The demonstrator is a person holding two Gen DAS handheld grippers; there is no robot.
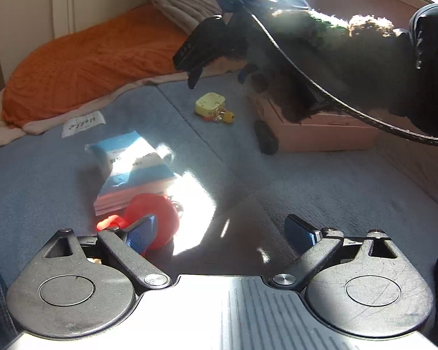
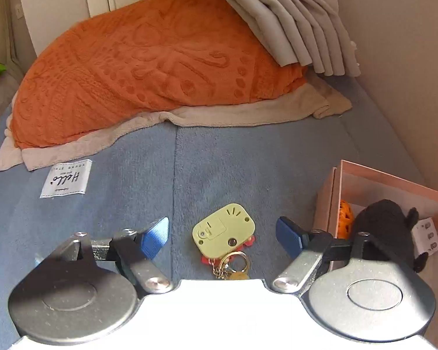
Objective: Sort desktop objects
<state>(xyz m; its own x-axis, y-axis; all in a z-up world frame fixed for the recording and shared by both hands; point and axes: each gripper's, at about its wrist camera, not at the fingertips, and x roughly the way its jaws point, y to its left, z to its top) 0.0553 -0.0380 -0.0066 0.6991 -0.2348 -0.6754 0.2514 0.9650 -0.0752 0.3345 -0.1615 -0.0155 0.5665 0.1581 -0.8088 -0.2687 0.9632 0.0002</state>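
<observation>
My right gripper is open and hangs just above a pale yellow keychain tag with a key ring, which lies on the blue blanket between the two fingers. In the left wrist view the same tag lies under my right gripper. My left gripper is open and empty. A red round object lies just behind its left finger, next to a blue and white book. A pink box at the right holds a black plush thing and an orange object.
An orange towel over a beige cloth fills the back of the blue blanket. Grey folded cloth is at the back right. A white "Hello" label is sewn on the blanket at the left. A wall runs along the right.
</observation>
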